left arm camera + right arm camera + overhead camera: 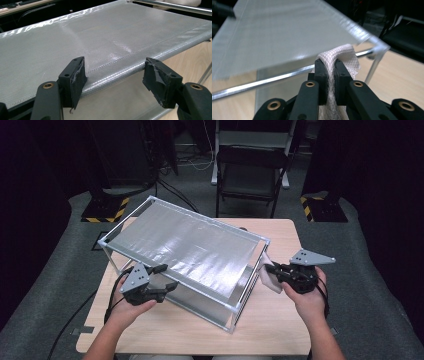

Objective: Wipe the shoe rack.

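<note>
Right hand-held gripper [331, 65] clamped on white cloth [344, 56], at rack's [150, 237] 3 o'clock corner for wiping; left hand-held gripper [113, 75] wide, straddling 7 o'clock edge.

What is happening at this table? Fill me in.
A person works with two hand-held grippers at a two-tier rack with silver fabric shelves. The right gripper is shut on a white waffle-weave cloth beside the rack's right end. The left gripper is open at the front edge of the top shelf.
</note>
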Available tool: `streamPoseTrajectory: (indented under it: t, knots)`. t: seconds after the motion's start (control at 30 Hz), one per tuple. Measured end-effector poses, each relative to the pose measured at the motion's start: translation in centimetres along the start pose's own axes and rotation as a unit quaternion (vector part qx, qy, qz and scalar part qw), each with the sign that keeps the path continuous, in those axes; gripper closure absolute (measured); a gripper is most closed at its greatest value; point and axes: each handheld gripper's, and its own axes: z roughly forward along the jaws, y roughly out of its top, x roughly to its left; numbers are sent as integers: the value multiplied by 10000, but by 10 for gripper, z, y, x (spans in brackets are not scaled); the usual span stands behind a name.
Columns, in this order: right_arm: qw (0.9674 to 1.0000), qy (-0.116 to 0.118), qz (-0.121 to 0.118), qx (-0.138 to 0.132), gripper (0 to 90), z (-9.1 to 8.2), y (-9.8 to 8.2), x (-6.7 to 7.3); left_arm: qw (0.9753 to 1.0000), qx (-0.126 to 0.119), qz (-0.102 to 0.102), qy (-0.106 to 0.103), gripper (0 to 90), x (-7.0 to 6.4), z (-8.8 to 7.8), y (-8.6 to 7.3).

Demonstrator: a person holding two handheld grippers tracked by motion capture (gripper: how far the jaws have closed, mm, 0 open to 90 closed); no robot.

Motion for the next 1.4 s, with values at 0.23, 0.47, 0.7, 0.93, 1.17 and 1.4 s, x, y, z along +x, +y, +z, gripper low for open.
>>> streamPoseTrajectory:
  t: [0.23, 0.47, 0.7, 0.93, 1.17, 1.4]
  knots:
    - [9999, -36, -31, -90, 830, 9, 13, -7, 10000, -11, 7, 10, 339, 0, 0, 0]
    - [9998, 69, -205, 4, 811, 34, 7, 2, 10000, -20, 13, 5, 340, 0, 1, 0]
    - [9995, -277, -144, -103, 793, 46, 10, -17, 10000, 22, 54, -10, 359, 1, 0, 0]
    - [9989, -425, 151, -88, 780, 57, 14, -39, 10000, 23, 32, -47, 360, 1, 0, 0]
    - [9998, -32, 203, 20, 795, 49, 11, -25, 10000, -10, -8, -47, 358, 1, 0, 0]
    - [9979, 594, -221, 135, 797, 31, 5, 17, 10000, 9, 18, -40, 358, 1, -1, 0]
